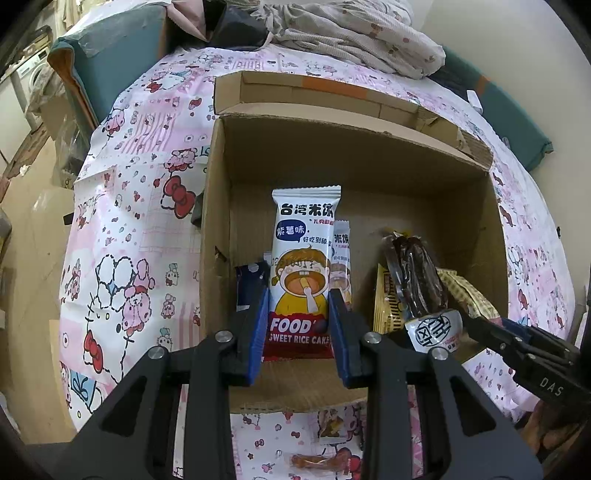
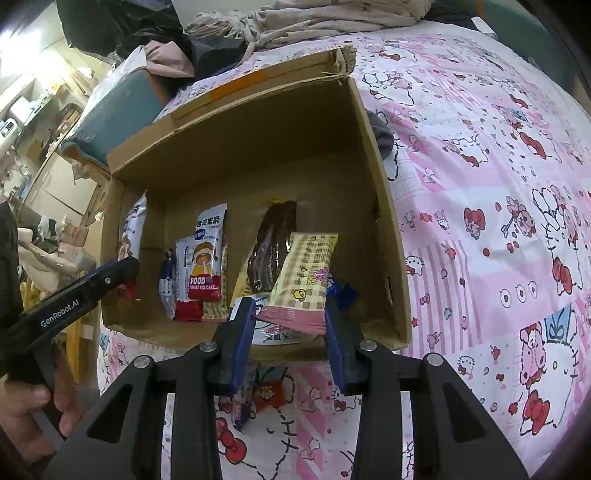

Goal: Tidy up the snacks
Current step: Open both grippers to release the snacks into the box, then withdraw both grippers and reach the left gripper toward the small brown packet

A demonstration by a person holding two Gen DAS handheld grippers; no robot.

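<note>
An open cardboard box [image 1: 218, 206] lies on a pink cartoon-print bedsheet [image 1: 122, 229]; it also shows in the right wrist view [image 2: 373, 184]. My left gripper [image 1: 299, 306] is shut on a white rice cake packet [image 1: 301, 266], held upright inside the box. My right gripper [image 2: 288, 317] is shut on a yellow checked snack packet [image 2: 306, 273] at the box's near right. A dark brown snack [image 2: 273, 243] and more rice cake packets [image 2: 205, 266] stand in the box.
Loose snacks lie on the sheet in front of the box [image 1: 317, 461] [image 2: 266, 395]. Crumpled bedding [image 1: 351, 29] and a teal cushion [image 1: 110, 48] lie behind the box. The bed's left edge drops to a cluttered floor [image 1: 33, 206].
</note>
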